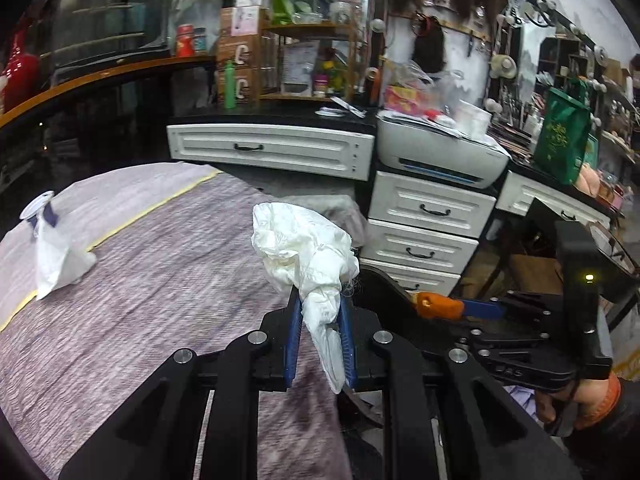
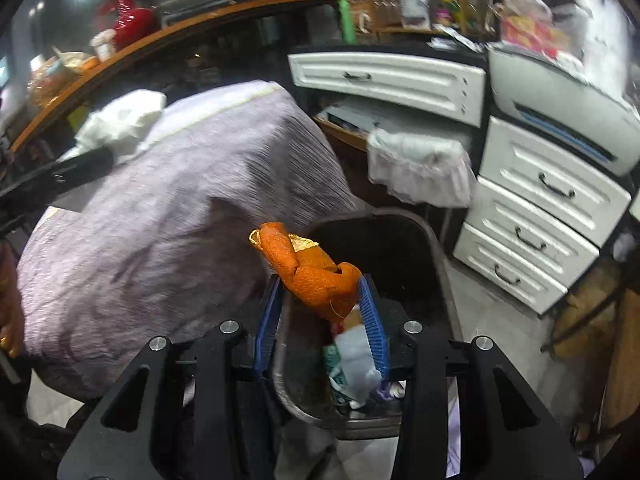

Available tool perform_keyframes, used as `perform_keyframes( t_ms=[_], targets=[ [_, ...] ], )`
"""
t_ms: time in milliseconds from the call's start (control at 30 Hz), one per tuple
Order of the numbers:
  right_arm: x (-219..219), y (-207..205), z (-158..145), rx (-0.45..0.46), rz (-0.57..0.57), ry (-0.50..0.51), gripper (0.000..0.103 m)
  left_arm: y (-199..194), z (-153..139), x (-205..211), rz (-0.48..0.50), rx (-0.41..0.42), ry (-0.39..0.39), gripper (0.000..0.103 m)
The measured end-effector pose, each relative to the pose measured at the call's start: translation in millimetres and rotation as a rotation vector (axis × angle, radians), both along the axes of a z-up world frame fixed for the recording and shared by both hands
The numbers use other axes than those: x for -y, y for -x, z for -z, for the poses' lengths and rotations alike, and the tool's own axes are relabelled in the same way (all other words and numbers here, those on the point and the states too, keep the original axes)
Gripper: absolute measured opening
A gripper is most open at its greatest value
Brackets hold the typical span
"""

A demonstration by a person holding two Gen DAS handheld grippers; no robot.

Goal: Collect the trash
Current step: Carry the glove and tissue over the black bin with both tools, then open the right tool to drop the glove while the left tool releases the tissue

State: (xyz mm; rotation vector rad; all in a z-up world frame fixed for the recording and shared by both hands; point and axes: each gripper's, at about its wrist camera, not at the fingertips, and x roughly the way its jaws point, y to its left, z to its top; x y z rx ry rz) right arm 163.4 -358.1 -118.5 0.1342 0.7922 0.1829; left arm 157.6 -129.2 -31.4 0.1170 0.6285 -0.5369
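Trash sits in both tools. The left gripper, black-framed with blue pads, is clamped on a crumpled white tissue wad, whose twisted tail hangs down between the pads while the bulk balloons above the tips. It is held over a table draped in a mauve ribbed cloth. Far left on that cloth lies a white paper scrap with dark blue marks, well apart from the tissue.

The right gripper is closed on a curled piece of orange peel, pith showing yellow at its upper end. Directly beneath it stands a dark, round-rimmed waste bin just beside the table's edge, already holding pale and green wrappers. In the left wrist view this gripper shows at the right, peel at its tip, with a hand on its grip.

Behind stand white panelled drawers with black handles and a grey-white printer on the counter above them.
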Motion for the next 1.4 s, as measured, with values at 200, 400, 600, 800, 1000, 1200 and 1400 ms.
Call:
perform_keyframes(
  t_ms=[200,400,600,800,1000,1200,1400],
  targets=[
    [14,-8,31,-0.065,0.042,-0.011,0.040,4,10,31,0.068,-0.021,-0.014,0.018],
    [24,-13,56,-0.122,0.069,-0.023,0.044,4,26,57,0.126,-0.057,-0.038,0.018],
    [32,-9,53,-0.100,0.113,0.011,0.078,2,50,74,0.154,-0.113,-0.069,0.018],
    [54,-6,40,-0.070,0.177,0.025,0.078,0,75,89,0.181,-0.175,-0.101,0.018],
    [79,0,26,-0.030,0.247,0.023,0.080,-3,96,104,0.207,-0.223,-0.134,0.018],
    [91,2,21,-0.014,0.287,0.023,0.081,-6,111,117,0.233,-0.279,-0.148,0.018],
    [93,3,20,-0.009,0.310,0.029,0.082,-8,124,130,0.251,-0.303,-0.172,0.018]
  ],
)
